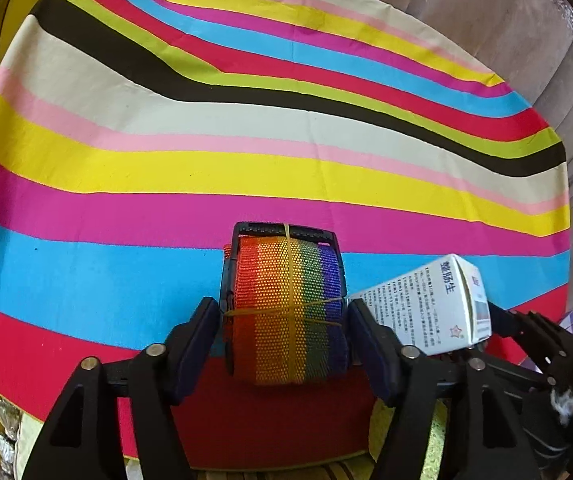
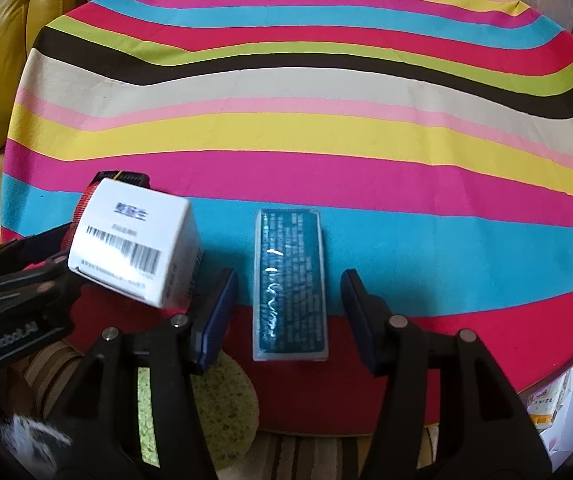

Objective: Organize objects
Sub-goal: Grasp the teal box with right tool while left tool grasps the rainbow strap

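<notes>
Altogether one strap roll [image 1: 288, 312], one white box [image 2: 134, 250], one teal packet [image 2: 290, 286].

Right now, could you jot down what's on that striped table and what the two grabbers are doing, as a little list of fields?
surface: round table with a striped cloth
left gripper: fingers on either side of a rolled rainbow strap; contact unclear
strap: bound with a rubber band, black buckle at its far end
right gripper: open, straddling a teal box, not touching it
teal box: lying flat, wrapped in shiny film
white box: barcode on one face, tilted, between strap and teal box
background: yellow sofa
</notes>
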Demonstrator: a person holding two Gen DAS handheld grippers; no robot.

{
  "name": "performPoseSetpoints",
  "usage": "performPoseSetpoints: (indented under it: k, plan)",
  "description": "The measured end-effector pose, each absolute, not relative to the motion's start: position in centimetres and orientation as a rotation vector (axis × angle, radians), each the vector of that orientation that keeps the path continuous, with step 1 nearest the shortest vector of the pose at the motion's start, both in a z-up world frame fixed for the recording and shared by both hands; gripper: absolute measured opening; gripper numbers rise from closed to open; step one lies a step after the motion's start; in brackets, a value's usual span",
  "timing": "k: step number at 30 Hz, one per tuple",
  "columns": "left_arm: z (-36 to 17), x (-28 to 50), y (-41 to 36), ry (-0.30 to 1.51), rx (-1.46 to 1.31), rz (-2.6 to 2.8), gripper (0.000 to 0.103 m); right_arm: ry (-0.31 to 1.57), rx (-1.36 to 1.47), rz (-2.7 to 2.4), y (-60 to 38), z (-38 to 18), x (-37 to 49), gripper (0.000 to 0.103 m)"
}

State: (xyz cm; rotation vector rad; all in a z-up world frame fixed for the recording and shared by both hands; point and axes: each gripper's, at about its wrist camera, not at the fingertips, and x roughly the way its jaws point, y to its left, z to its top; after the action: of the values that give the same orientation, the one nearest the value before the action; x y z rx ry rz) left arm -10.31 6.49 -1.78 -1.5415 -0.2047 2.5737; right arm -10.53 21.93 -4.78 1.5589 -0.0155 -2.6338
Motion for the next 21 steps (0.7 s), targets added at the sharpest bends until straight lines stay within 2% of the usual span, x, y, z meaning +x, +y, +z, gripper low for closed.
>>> performPoseSetpoints:
  k: [3,6,21]
  plan:
    - [-1.7,-10.1,6.5,-0.209,-1.527,2.586,0.063,0.001,1.554,-2.654,21.9,-4.8,-10.5,0.050]
    - [-1.7,-9.5,6.6,-0.229,-1.507,2.605,0.063,-0.017,1.547,-2.670,22.3,-4.8,-10.4,0.037]
    - [1.4,-6.0,3.7,-0.429,-1.293,2.808,0.063,-0.070,1.458,-2.722,23.7,-3.5,-8.8,0.037]
